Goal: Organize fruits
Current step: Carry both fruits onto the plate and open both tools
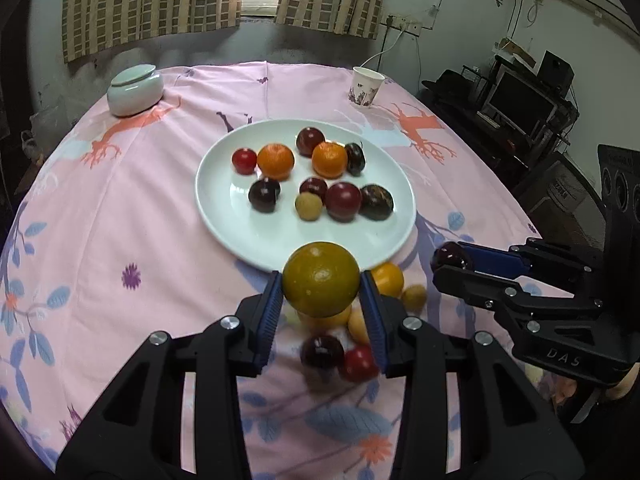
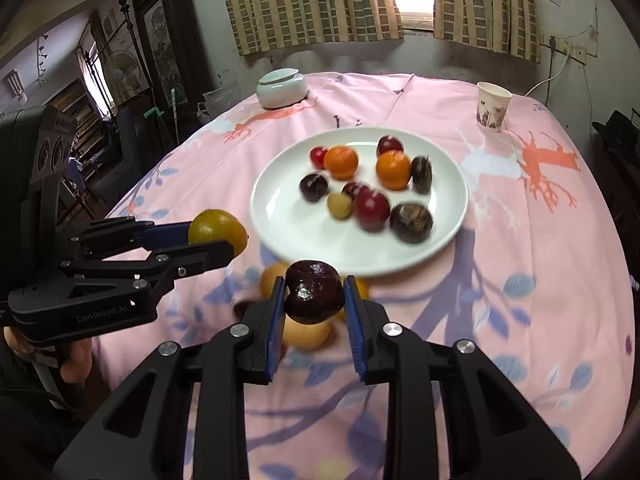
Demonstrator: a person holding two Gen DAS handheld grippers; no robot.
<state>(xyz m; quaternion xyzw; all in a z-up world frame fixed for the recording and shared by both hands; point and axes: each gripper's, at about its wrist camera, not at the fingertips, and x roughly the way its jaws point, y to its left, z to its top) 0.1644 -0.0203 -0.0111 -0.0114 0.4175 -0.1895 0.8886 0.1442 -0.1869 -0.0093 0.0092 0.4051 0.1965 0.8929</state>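
A white plate [image 1: 224,216] [image 2: 280,232] in the middle of the pink tablecloth holds several fruits: oranges, dark plums, red ones and a small tan one. My left gripper [image 1: 321,286] [image 2: 224,240] is shut on a yellow-green citrus fruit [image 1: 321,280] [image 2: 216,230], held above the cloth just before the plate's near rim. My right gripper [image 2: 314,298] [image 1: 450,260] is shut on a dark plum [image 2: 314,296] [image 1: 450,256], near the plate's near edge. Several loose fruits [image 1: 340,356] [image 2: 304,334] lie on the cloth under the grippers.
A pale green lidded jar [image 1: 135,90] [image 2: 282,88] stands at the far left of the table. A paper cup [image 1: 366,86] [image 2: 493,106] stands at the far right. Curtains and a wall lie behind; shelves with electronics [image 1: 520,100] are to the right.
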